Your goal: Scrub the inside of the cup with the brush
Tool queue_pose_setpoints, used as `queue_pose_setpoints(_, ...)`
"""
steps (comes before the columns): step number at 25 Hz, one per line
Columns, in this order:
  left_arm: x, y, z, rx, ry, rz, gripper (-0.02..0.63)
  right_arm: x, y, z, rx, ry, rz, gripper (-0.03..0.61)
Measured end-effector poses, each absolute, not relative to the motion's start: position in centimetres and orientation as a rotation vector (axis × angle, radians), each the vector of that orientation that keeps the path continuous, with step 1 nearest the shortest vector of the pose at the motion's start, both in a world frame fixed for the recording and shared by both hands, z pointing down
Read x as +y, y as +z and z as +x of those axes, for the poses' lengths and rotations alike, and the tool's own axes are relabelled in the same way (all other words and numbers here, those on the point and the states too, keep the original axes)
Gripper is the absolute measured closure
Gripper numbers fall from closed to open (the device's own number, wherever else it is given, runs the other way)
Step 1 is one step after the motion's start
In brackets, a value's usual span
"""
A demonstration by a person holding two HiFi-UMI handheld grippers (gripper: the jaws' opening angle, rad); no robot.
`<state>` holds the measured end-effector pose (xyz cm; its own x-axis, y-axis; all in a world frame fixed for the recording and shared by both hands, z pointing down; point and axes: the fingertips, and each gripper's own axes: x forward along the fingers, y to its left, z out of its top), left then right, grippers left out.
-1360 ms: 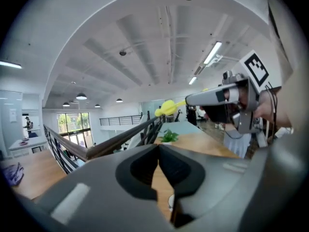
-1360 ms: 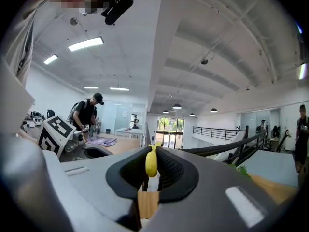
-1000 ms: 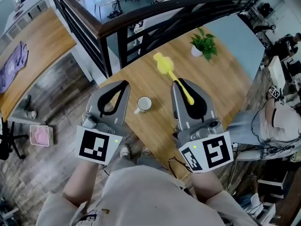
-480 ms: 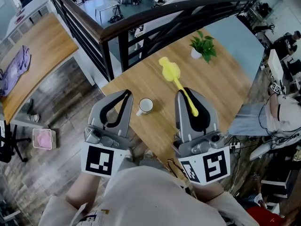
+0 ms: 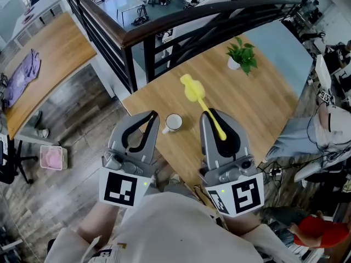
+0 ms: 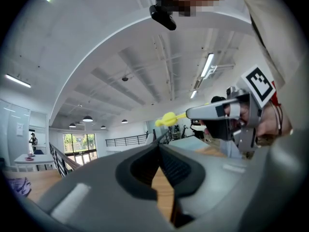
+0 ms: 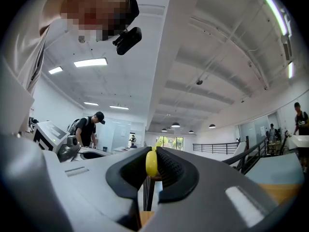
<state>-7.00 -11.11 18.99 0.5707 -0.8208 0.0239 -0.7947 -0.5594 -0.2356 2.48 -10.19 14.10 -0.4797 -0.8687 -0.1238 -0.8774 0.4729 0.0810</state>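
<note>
Head view: the right gripper (image 5: pixel 215 114) is clamped on the handle of the yellow brush (image 5: pixel 205 106). The brush's long axis runs away from the person and slightly left, with the bristle head at the far end over the wooden table (image 5: pixel 263 92). The white cup (image 5: pixel 174 123) stands upright between the grippers, just beside the tips of the left gripper (image 5: pixel 152 116). A potted plant (image 5: pixel 242 53) sits well apart, near a dark railing (image 5: pixel 164 29).

Left gripper view: the jaws meet with nothing between them (the brush head shows off to the right).

Right gripper view: the pads press on the yellow handle, seen end-on.
</note>
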Motion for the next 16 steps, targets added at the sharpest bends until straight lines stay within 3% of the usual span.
queue_pose_setpoints(16, -10.84, 19.57, -6.99, 1.373, -0.201, -2.651, 0.611, -9.51, 14.33, 2.21, 2.649, 0.201, -1.581, 0.545)
